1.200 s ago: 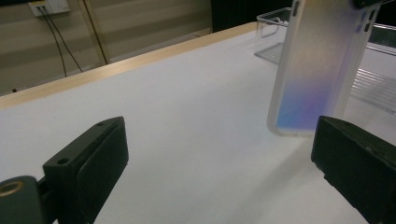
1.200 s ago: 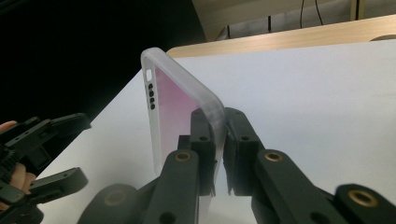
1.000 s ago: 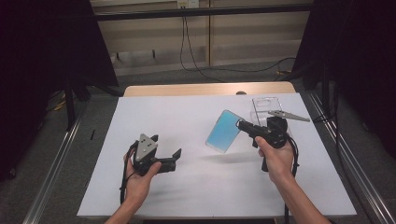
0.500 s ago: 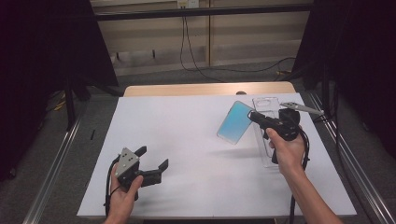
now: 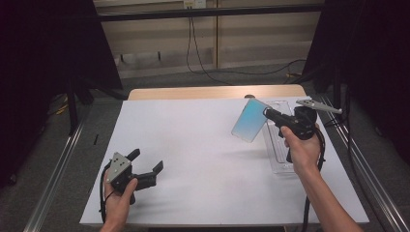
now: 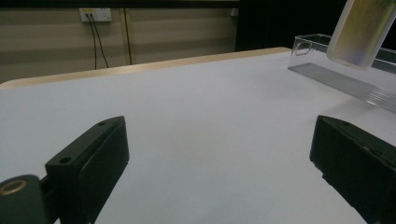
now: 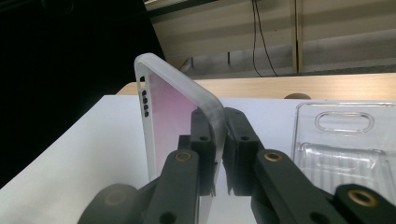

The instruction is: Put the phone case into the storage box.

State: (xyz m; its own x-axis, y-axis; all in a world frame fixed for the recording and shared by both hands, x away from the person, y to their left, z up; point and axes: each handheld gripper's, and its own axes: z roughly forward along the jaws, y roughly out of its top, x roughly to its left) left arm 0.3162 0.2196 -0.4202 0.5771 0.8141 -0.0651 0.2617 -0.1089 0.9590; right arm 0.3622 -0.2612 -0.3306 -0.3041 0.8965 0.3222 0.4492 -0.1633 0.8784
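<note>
1. Your right gripper (image 5: 267, 114) has its jaws drawn together on one edge of the phone case (image 5: 248, 121); in the right gripper view (image 7: 215, 154) the pads pinch the case's rim from both sides.
2. The phone case (image 7: 175, 116) is lifted clear of the table, tilted, with its bluish face toward the table's middle. It hangs just left of the clear plastic tray (image 5: 283, 145).
3. The tray lies flat on the white table (image 5: 203, 145) near its right edge, under your right hand (image 5: 302, 150).
4. Your left gripper (image 5: 147, 166) sits low at the near left of the table, well apart from the case. Its jaws stand wide apart with nothing between them; in the left gripper view (image 6: 219, 154) only bare table lies between them.
5. From the left gripper view, the phone case (image 6: 362, 30) shows at upper right above the tray (image 6: 327, 60).
</note>
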